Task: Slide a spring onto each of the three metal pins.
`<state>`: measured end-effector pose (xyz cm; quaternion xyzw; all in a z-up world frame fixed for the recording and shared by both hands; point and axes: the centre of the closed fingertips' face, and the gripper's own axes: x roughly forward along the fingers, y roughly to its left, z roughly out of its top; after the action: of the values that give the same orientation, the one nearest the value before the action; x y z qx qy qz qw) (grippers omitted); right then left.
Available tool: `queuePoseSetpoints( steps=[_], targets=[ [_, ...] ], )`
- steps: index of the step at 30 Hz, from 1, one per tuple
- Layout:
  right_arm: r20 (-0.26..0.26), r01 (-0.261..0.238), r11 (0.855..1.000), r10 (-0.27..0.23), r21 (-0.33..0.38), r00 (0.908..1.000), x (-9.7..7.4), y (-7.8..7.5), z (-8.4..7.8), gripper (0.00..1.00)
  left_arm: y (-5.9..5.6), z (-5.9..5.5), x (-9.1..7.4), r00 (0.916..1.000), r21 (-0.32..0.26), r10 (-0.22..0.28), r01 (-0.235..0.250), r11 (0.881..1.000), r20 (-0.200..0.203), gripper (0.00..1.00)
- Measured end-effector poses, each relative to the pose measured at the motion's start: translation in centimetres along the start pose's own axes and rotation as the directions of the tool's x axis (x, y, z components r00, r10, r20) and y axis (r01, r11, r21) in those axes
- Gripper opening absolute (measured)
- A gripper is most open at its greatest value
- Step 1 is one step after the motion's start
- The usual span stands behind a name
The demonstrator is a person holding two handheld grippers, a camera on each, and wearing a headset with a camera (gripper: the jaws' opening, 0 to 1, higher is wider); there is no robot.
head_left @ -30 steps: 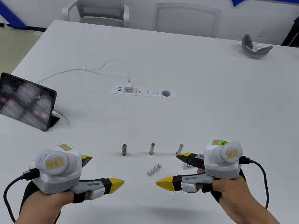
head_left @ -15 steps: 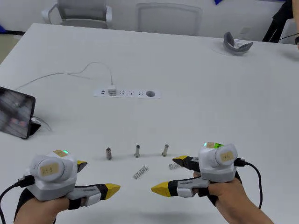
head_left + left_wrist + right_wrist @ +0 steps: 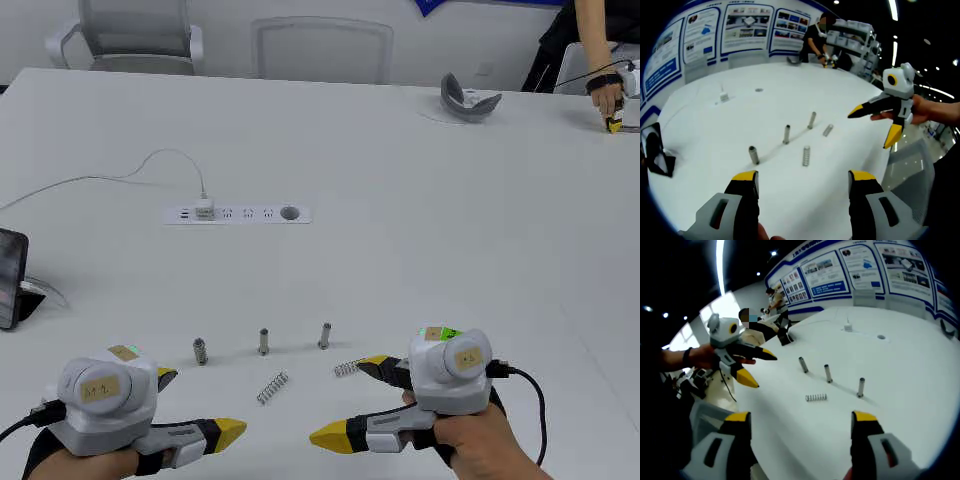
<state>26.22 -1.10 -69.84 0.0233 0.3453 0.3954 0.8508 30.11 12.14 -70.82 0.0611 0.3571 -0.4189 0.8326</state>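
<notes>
Left tongs (image 3: 205,402) wide, empty. I count three upright pins on the counter (image 3: 420,240): left pin (image 3: 200,350), middle pin (image 3: 263,341), right pin (image 3: 325,335). Two loose springs lie nearer me: left spring (image 3: 272,387), right spring (image 3: 346,368), the latter beside right tongs (image 3: 338,400), also wide, empty.

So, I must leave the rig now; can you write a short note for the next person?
Left gripper: open, empty. Right gripper: open, empty, one tip close to a loose spring.
Three metal pins stand upright in a row on the table; a second loose spring lies in front of them.
Done: nothing sure; whether the leftmost pin already carries a spring is too small to tell.
Left: slide springs onto the pins.
</notes>
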Motion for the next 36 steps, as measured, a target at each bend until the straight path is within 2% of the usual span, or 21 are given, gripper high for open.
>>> queuePoseSetpoints(
  steps=[6, 14, 17, 19, 27, 36],
  targets=[
    [-0.004, 0.001, 1.0, -0.001, 0.005, 1.0, -0.5, 0.1, -0.4, 0.84, -0.6, -0.1, 1.2, 0.9993, 0.053, -0.015, 0.017, 0.998, -0.036, 0.74],
    [0.004, 0.018, 1.0, -0.019, 0.015, 0.9998, -1.6, -0.6, -0.9, 0.85, -1.7, -0.5, 2.9, 0.9955, 0.107, -0.045, 0.054, 0.993, -0.083, 0.72],
    [0.006, 0.023, 1.0, -0.023, 0.019, 0.9997, -1.9, -0.8, -1.2, 0.85, -2.1, -0.3, 3.6, 0.9947, 0.116, -0.053, 0.063, 0.991, -0.089, 0.71],
    [0.003, 0.025, 0.999, -0.025, 0.024, 0.9997, -2.1, -0.9, -1.5, 0.85, -2.5, 0.1, 4.0, 0.9946, 0.117, -0.068, 0.077, 0.99, -0.078, 0.68],
    [0.004, 0.029, 0.999, -0.029, 0.037, 0.9996, -2.7, -1.1, -2.1, 0.85, -2.9, 0.4, 6.0, 0.9927, 0.143, -0.074, 0.087, 0.986, -0.095, 0.63],
    [0.006, 0.036, 0.998, -0.036, 0.051, 0.9993, -3.3, -1.1, -2.6, 0.85, -2.4, -0.3, 8.1, 0.9897, 0.143, -0.061, 0.08, 0.986, -0.129, 0.52]
  ],
)
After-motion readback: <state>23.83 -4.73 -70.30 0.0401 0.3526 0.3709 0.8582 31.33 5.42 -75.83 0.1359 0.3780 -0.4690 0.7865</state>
